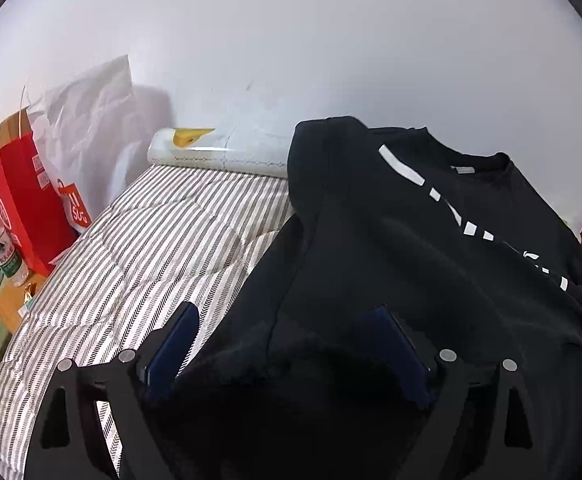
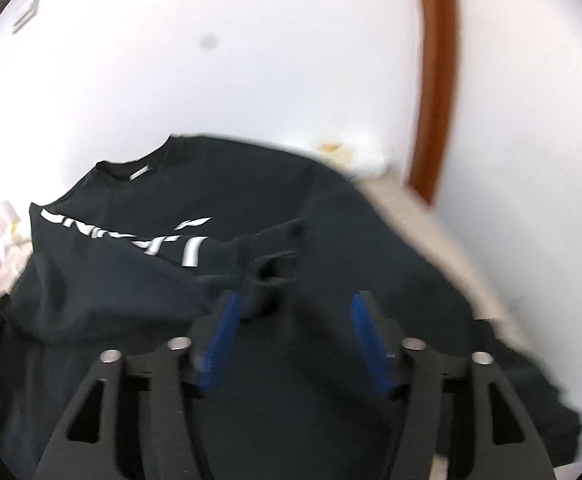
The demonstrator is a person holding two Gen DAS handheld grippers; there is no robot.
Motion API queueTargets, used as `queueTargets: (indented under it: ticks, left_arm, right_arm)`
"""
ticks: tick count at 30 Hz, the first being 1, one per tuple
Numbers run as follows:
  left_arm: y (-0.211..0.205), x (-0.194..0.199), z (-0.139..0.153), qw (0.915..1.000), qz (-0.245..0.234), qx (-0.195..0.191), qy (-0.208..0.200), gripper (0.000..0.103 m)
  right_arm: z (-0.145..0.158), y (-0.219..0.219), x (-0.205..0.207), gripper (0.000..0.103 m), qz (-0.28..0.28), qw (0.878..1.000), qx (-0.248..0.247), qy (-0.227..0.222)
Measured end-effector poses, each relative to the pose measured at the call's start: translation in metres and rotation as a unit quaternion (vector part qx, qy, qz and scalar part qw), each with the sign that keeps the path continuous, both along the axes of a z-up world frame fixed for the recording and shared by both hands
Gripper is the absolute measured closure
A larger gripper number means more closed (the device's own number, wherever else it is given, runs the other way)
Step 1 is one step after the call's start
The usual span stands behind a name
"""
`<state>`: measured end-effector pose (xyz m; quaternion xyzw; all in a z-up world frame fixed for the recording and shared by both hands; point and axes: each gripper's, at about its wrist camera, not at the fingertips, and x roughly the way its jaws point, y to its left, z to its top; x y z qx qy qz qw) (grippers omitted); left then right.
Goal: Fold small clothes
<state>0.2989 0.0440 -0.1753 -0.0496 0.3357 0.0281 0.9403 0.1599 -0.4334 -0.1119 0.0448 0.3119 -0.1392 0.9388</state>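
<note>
Sweatshirt [image 1: 411, 248] lies spread on my striped bedcover [image 1: 139, 248], one cuff [image 2: 271, 244] folded across its chest. My left claw [image 1: 287, 332] and right claw [image 2: 295, 312] both gape above it, gripping nothing.

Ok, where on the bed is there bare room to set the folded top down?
The striped bedspread lies bare left of the black sweatshirt, between it and the red bag, up to the white roll by the wall. The bed's left edge is crowded with the bag and a bottle. Right of the sweatshirt only a narrow strip shows.
</note>
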Motion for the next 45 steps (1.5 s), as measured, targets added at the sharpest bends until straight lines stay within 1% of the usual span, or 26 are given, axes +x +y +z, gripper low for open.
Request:
queueTargets:
  ticks: [3, 5, 7, 9, 12, 14, 17, 19, 23, 25, 26, 28, 30, 31, 33, 36, 38, 40, 43, 45]
  left_arm:
    - [0.0, -0.001, 0.001, 1.0, 0.001, -0.001, -0.002, 0.014]
    - [0.0, -0.003, 0.003, 1.0, 0.001, -0.002, -0.007, 0.014]
    - [-0.001, -0.004, 0.003, 0.9999, 0.002, -0.001, -0.01, 0.014]
    - [-0.003, -0.005, 0.005, 0.9999, 0.004, 0.004, -0.015, 0.014]
    - [-0.006, -0.008, 0.007, 0.9997, 0.005, 0.011, -0.021, 0.014]
    - [-0.006, -0.008, 0.007, 0.9997, 0.006, 0.012, -0.022, 0.014]
    - [-0.003, -0.008, 0.006, 0.9997, 0.015, 0.01, -0.018, 0.014]
    - [0.0, -0.008, 0.006, 0.9997, 0.02, 0.005, -0.015, 0.014]
    - [0.003, -0.007, 0.005, 0.9996, 0.026, -0.001, -0.011, 0.014]
    - [0.003, -0.007, 0.004, 0.9996, 0.026, -0.001, -0.011, 0.014]
    - [0.003, -0.007, 0.004, 0.9996, 0.026, -0.001, -0.011, 0.014]
    - [0.003, -0.007, 0.004, 0.9997, 0.023, -0.001, -0.011, 0.014]
    - [0.002, -0.007, 0.004, 0.9997, 0.02, -0.005, -0.01, 0.014]
    - [0.003, -0.007, 0.004, 0.9998, 0.019, -0.006, -0.01, 0.014]
    - [0.004, -0.006, 0.004, 0.9997, 0.018, -0.013, -0.007, 0.014]
    - [0.01, -0.006, 0.004, 0.9994, 0.02, -0.028, -0.003, 0.014]
    - [0.016, -0.005, 0.005, 0.9989, 0.027, -0.039, -0.002, 0.014]
    - [0.024, -0.003, 0.006, 0.9981, 0.036, -0.051, 0.0, 0.014]
    - [0.036, -0.003, 0.01, 0.9965, 0.047, -0.068, 0.001, 0.014]
    - [0.043, -0.003, 0.014, 0.996, 0.056, -0.069, 0.002, 0.014]
  right_arm:
    - [0.0, -0.035, -0.044, 0.032, -0.041, 0.999, -0.02, -0.013]
    - [-0.005, -0.066, -0.074, 0.032, -0.091, 0.995, -0.033, -0.005]
    - [-0.012, -0.098, -0.104, 0.032, -0.14, 0.99, -0.034, 0.003]
    - [-0.018, -0.128, -0.134, 0.032, -0.181, 0.983, -0.019, 0.009]
    - [-0.036, -0.165, -0.168, 0.032, -0.219, 0.975, 0.027, 0.026]
    - [-0.049, -0.177, -0.178, 0.032, -0.225, 0.972, 0.054, 0.039]
    - [-0.066, -0.185, -0.184, 0.032, -0.227, 0.968, 0.093, 0.045]
    - [-0.074, -0.188, -0.183, 0.032, -0.223, 0.966, 0.121, 0.044]
    - [-0.086, -0.198, -0.175, 0.032, -0.225, 0.959, 0.161, 0.055]
    - [-0.088, -0.2, -0.172, 0.035, -0.232, 0.956, 0.169, 0.059]
    - [-0.088, -0.2, -0.172, 0.04, -0.234, 0.956, 0.167, 0.059]
    - [-0.086, -0.194, -0.168, 0.054, -0.233, 0.959, 0.148, 0.059]
    - [-0.083, -0.186, -0.165, 0.083, -0.218, 0.966, 0.127, 0.057]
    - [-0.08, -0.18, -0.163, 0.086, -0.213, 0.969, 0.114, 0.059]
    - [-0.072, -0.169, -0.154, 0.089, -0.223, 0.969, 0.086, 0.06]
    - [-0.047, -0.154, -0.145, 0.09, -0.224, 0.972, 0.062, 0.038]
    - [-0.019, -0.143, -0.137, 0.09, -0.221, 0.974, 0.048, 0.013]
    - [0.012, -0.132, -0.116, 0.09, -0.215, 0.976, 0.034, -0.008]
    - [0.056, -0.104, -0.092, 0.09, -0.187, 0.982, 0.011, -0.034]
    - [0.087, -0.074, -0.072, 0.09, -0.158, 0.986, -0.014, -0.053]
